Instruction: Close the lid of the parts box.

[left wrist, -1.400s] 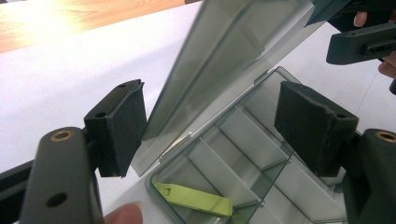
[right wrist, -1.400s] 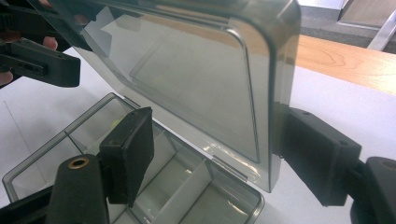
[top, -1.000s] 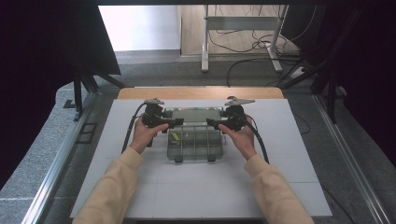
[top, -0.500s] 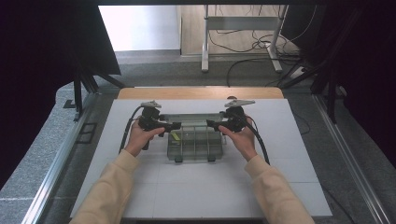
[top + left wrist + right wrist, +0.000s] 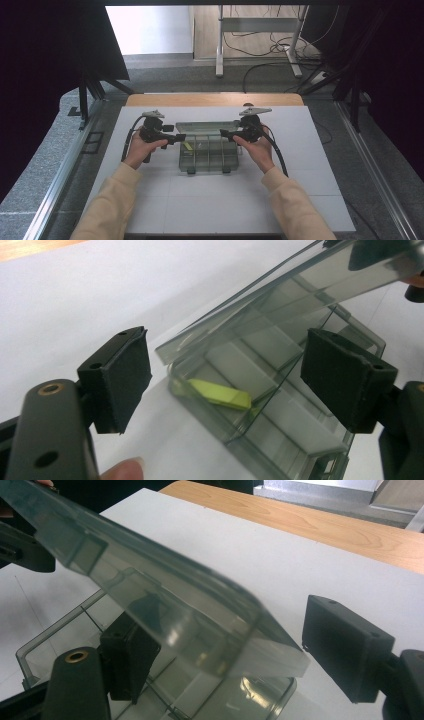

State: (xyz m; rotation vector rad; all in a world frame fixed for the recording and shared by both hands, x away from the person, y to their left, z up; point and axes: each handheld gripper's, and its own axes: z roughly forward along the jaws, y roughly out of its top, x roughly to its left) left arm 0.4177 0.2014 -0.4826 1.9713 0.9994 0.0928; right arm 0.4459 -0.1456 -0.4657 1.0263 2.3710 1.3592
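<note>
A clear smoky plastic compartment box [image 5: 207, 156] sits mid-table with its lid [image 5: 207, 127] tilted partly up at the far side. In the left gripper view a yellow-green piece [image 5: 220, 393] lies in an end compartment of the box [image 5: 280, 415] under the raised lid [image 5: 280, 305]. My left gripper [image 5: 178, 137] stands open at the box's left end, its jaws wide apart [image 5: 232, 380]. My right gripper [image 5: 223, 133] is open at the right end; the lid's corner [image 5: 165, 615] lies between its spread jaws [image 5: 237, 657].
The box rests on a white mat [image 5: 225, 200] over a wooden table [image 5: 215, 99]. Metal rails [image 5: 60, 175] run along both sides. A stand with cables [image 5: 260, 45] is on the floor beyond the far edge.
The left gripper has drawn back slightly to the left of the box. The right gripper stays at the right end, and the lid stands tilted up.
</note>
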